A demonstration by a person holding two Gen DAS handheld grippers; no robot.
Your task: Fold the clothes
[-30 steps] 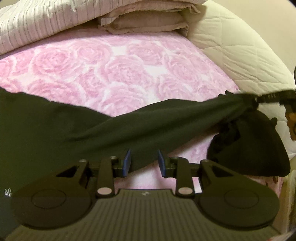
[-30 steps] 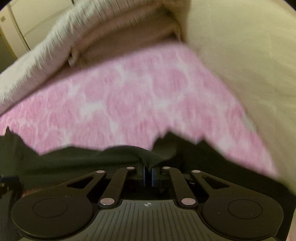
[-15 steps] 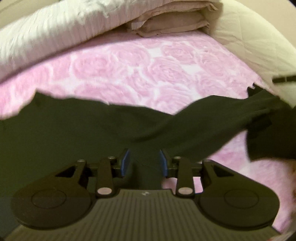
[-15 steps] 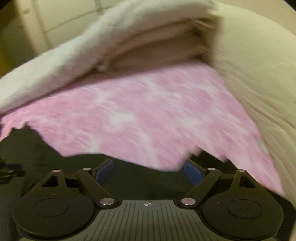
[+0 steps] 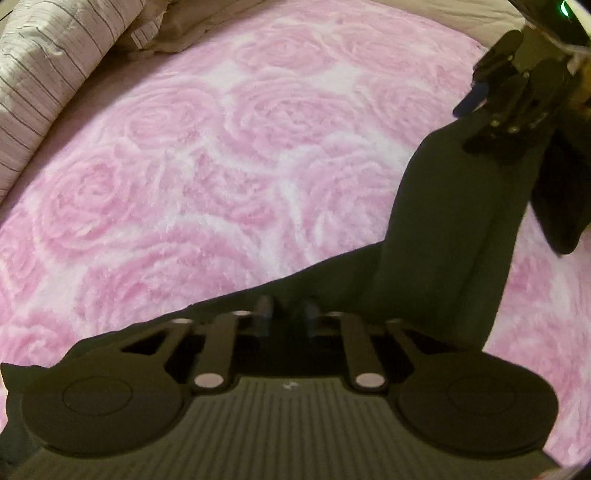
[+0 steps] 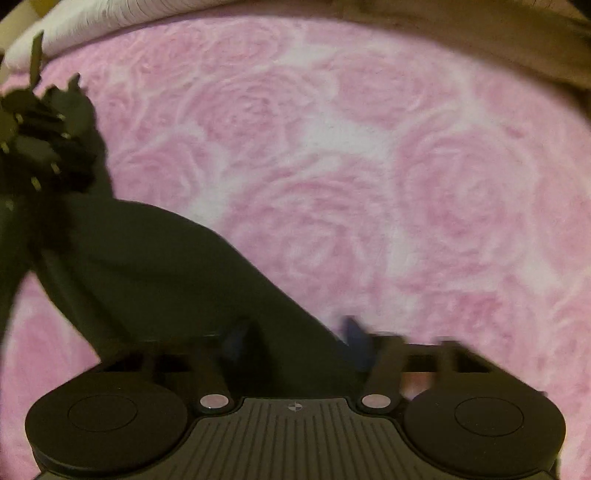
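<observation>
A dark garment (image 5: pixel 443 236) lies on the pink rose-patterned blanket (image 5: pixel 207 177). In the left wrist view it runs from my left gripper (image 5: pixel 288 317) up to the right, where my right gripper (image 5: pixel 480 96) shows above it. My left gripper's jaws stand a small gap apart with dark cloth between and under them. In the right wrist view the garment (image 6: pixel 166 266) stretches from my right gripper (image 6: pixel 295 339) to the upper left, where the left gripper (image 6: pixel 33 140) shows. My right gripper's jaws stand wide apart over the cloth.
A striped light quilt (image 5: pixel 40 62) and folded beige bedding (image 5: pixel 170 33) are piled at the blanket's far left. Beige bedding (image 6: pixel 480 33) borders the blanket's far edge in the right wrist view.
My right gripper let go of the garment and opened. Both grippers tilted down and moved closer over the blanket. The garment dropped from stretched and held to lying on the blanket.
</observation>
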